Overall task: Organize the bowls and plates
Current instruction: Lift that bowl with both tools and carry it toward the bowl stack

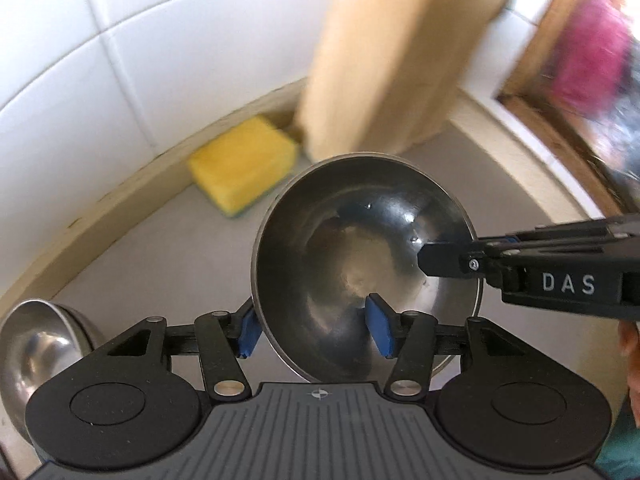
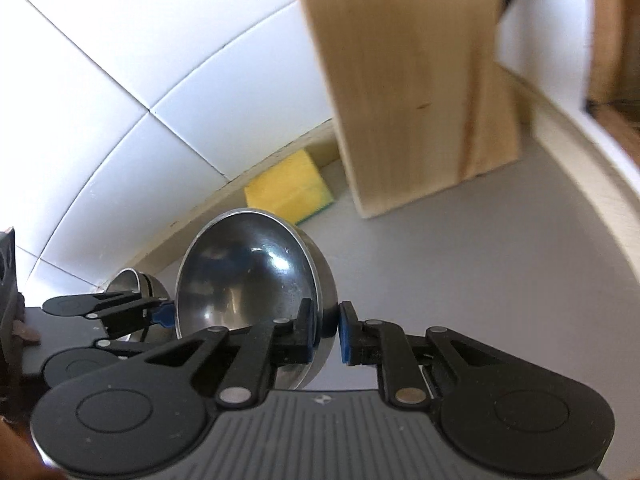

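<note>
A steel bowl (image 1: 360,240) hangs tilted above the grey counter (image 1: 160,264), held from two sides. My left gripper (image 1: 314,334) is shut on its near wall, one blue pad (image 1: 248,336) outside and the other inside. My right gripper (image 1: 432,260) comes in from the right and pinches the rim. In the right wrist view the same bowl (image 2: 248,272) has its wall clamped between the right gripper (image 2: 326,334) pads, with the left gripper (image 2: 164,314) at the bowl's far side. More steel bowls (image 1: 36,352) sit nested at the lower left, also seen behind the left gripper (image 2: 132,284).
A yellow sponge (image 1: 244,164) lies against the white tiled wall (image 1: 140,60). A wooden board (image 1: 392,60) leans upright in the corner beyond the bowl. A wooden window frame (image 1: 560,128) runs along the right. Bare grey counter (image 2: 460,280) spreads to the right.
</note>
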{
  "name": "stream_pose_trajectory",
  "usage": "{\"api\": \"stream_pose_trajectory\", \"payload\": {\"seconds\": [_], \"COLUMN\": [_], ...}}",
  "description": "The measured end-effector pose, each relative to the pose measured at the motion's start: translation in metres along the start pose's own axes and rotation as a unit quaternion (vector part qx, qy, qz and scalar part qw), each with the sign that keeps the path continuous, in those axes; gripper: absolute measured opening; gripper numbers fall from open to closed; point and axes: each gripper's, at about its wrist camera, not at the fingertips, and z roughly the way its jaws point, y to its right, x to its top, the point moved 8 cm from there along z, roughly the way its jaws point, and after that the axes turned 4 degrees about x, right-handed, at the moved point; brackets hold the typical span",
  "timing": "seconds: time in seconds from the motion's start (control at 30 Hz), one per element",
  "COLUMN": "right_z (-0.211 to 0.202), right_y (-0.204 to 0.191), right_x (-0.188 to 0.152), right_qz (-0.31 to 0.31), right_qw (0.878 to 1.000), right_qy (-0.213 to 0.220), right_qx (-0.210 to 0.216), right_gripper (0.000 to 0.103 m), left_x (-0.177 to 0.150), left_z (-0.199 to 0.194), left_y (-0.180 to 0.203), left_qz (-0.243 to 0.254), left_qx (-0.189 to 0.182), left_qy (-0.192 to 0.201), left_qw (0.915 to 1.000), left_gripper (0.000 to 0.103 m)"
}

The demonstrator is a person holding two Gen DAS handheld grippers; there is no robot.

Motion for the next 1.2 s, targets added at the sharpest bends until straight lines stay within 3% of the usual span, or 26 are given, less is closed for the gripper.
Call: {"api": "stream_pose_trajectory", "payload": {"seconds": [0.2, 0.3, 0.53, 0.9, 1.2], "right_z": [-0.037, -0.043, -0.041, -0.023, 0.003], "right_y": [0.021, 0.023, -0.005, -0.084, -0.16], "right_x": [-0.011, -0.015, -0.016, -0.008, -0.011], "right_qz": [0.008, 0.014, -0.008, -0.082, -0.143], "right_qw": [1.0, 1.0, 1.0, 0.996, 0.987], "right_qy": [0.007, 0.013, 0.023, 0.016, -0.003], "right_qx": [-0.013, -0.01, 0.007, 0.044, 0.079], "right_gripper": [0.0, 0.0, 0.0, 0.0, 0.0], "left_x": [-0.009, -0.012, -0.026, -0.045, -0.065], "left_z": [-0.02, -0.007, -0.039, -0.089, -0.12], "left_y": [0.033, 0.049, 0.04, -0.024, -0.086], "left_qz": [0.029, 0.031, 0.011, -0.072, -0.142], "left_qx": [-0.005, 0.001, 0.025, 0.071, 0.11], "left_qy": [0.007, 0.009, 0.021, 0.061, 0.085], "left_qw": [0.9996, 0.9995, 0.9994, 0.993, 0.9801], "left_gripper": [0.057, 0.057, 0.058, 0.061, 0.063]}}
